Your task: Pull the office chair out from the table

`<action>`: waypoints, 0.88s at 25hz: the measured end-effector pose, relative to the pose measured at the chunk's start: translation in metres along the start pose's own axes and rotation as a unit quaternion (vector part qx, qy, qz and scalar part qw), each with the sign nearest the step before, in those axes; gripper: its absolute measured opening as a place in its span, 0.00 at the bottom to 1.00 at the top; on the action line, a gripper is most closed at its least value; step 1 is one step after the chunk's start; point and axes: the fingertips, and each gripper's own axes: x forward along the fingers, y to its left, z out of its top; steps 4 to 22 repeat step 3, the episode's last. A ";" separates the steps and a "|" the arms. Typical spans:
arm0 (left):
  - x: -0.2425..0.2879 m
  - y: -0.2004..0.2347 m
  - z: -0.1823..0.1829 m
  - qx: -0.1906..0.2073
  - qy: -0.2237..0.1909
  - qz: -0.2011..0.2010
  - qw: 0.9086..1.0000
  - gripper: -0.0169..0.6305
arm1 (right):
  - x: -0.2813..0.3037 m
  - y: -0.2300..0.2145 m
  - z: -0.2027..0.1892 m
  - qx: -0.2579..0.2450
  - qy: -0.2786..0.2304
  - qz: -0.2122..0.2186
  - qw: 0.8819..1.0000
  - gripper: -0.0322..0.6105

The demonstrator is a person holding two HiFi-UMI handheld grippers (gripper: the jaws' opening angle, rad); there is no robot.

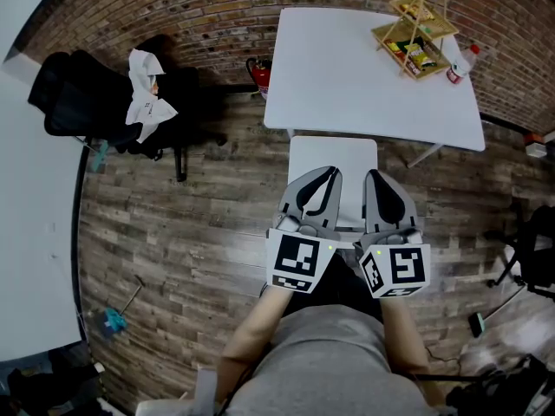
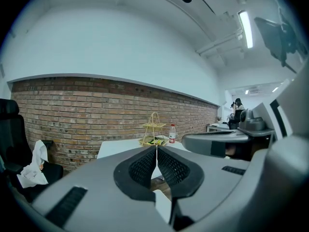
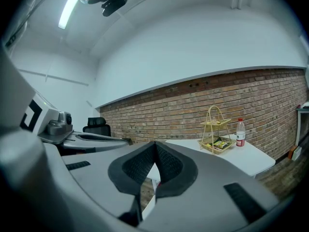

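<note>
The black office chair (image 1: 82, 102) stands at the far left on the wood floor, beside the long white table (image 1: 30, 232) along the left edge, with a crumpled white cloth (image 1: 146, 94) on it. The chair also shows at the left edge of the left gripper view (image 2: 12, 144) and far off in the right gripper view (image 3: 96, 126). My left gripper (image 1: 325, 178) and right gripper (image 1: 377, 182) hang side by side in front of me, far from the chair. Both are shut and empty, as their own views show (image 2: 156, 149) (image 3: 155, 144).
A white table (image 1: 347, 76) stands ahead by the brick wall, carrying a wire tiered rack (image 1: 414, 33) and a bottle (image 1: 461, 63). A white square surface (image 1: 334, 159) lies below the grippers. A red extinguisher (image 1: 258, 72) sits by the wall; another dark chair (image 1: 529, 250) is at right.
</note>
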 end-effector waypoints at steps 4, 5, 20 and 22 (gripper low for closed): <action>0.001 0.001 0.000 0.001 0.001 0.000 1.000 0.06 | 0.001 0.000 0.001 0.002 0.001 -0.002 1.000 0.07; 0.001 0.001 0.000 0.001 0.001 0.000 1.000 0.06 | 0.001 0.000 0.001 0.002 0.001 -0.002 1.000 0.07; 0.001 0.001 0.000 0.001 0.001 0.000 1.000 0.06 | 0.001 0.000 0.001 0.002 0.001 -0.002 1.000 0.07; 0.001 0.001 0.000 0.001 0.001 0.000 1.000 0.06 | 0.001 0.000 0.001 0.002 0.001 -0.002 1.000 0.07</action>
